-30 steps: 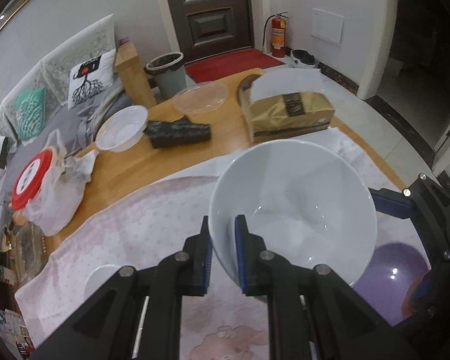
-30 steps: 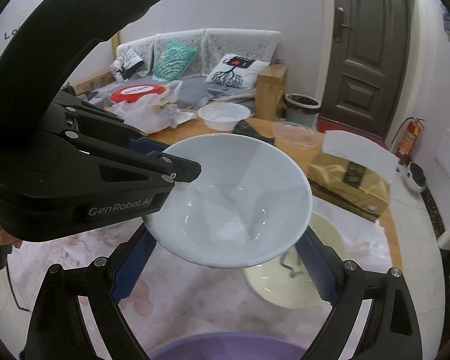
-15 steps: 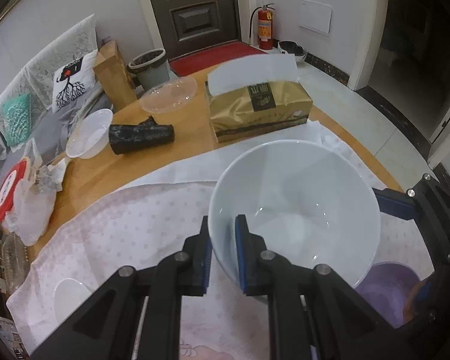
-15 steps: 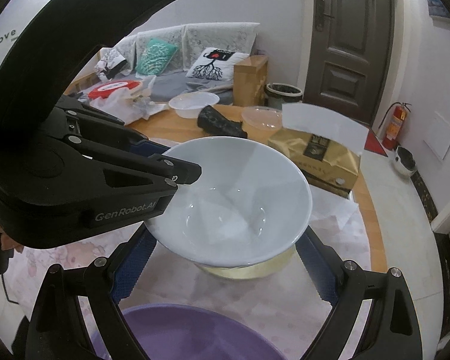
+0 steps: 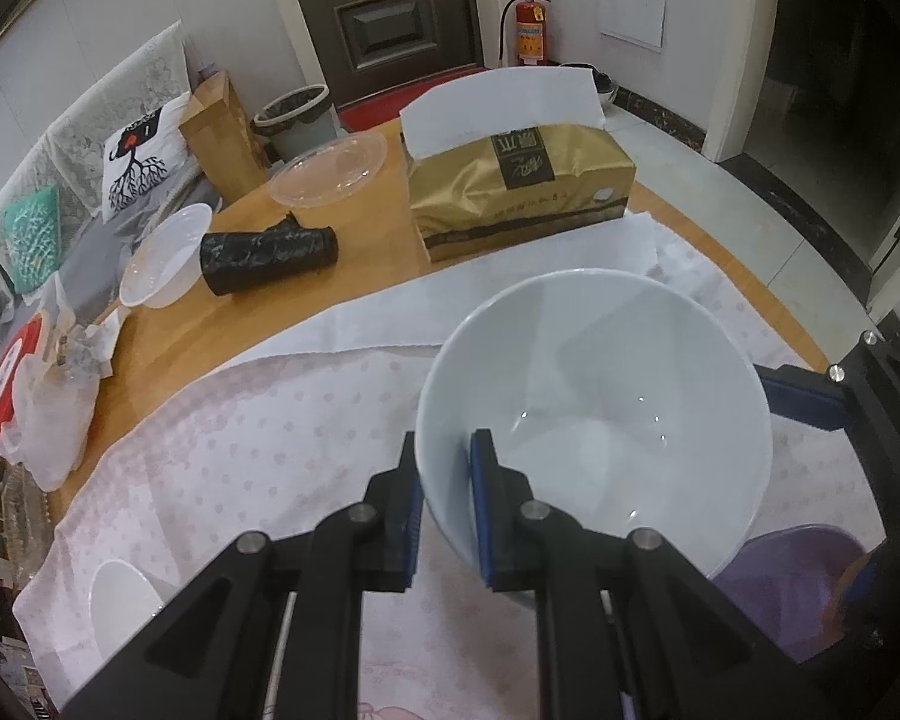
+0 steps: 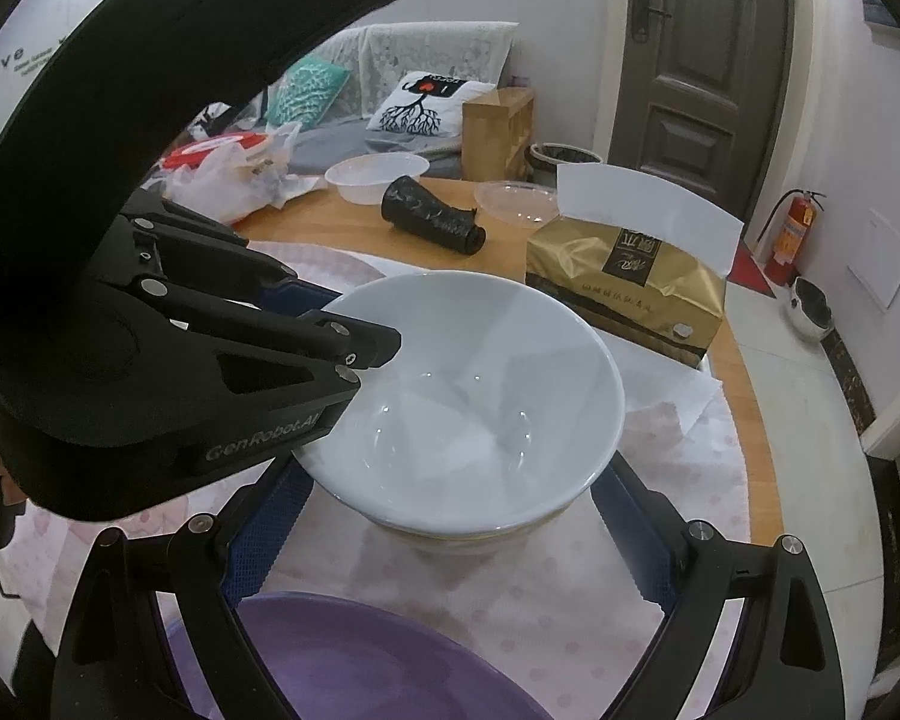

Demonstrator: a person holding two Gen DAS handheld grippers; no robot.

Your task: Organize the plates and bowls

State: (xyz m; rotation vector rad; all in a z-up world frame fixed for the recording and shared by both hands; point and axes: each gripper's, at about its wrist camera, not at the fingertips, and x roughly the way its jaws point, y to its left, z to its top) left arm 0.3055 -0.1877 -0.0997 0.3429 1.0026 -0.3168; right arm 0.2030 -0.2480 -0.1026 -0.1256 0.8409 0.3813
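My left gripper [image 5: 447, 510] is shut on the near rim of a large white bowl [image 5: 594, 420], one finger inside and one outside. In the right wrist view the same white bowl [image 6: 468, 402] sits low on a cream plate [image 6: 480, 537], of which only a sliver of rim shows under it. My right gripper [image 6: 450, 546] is open, its fingers spread wide either side of the bowl, empty. A purple bowl [image 6: 354, 660] lies just below the right gripper and shows in the left wrist view [image 5: 792, 582]. A small white dish [image 5: 123, 606] lies at the cloth's near left.
A pink dotted cloth [image 5: 258, 432] covers the near part of the round wooden table [image 5: 366, 258]. A gold tissue pack [image 5: 516, 192], a black roll [image 5: 270, 252], a clear lid [image 5: 330, 168], a white plastic bowl [image 5: 165, 255] and a bagged red-lidded container [image 5: 12, 372] stand farther back.
The left gripper has carried the white bowl over the cream plate and lowered it onto the plate, which is now almost hidden. The right gripper stays open around it.
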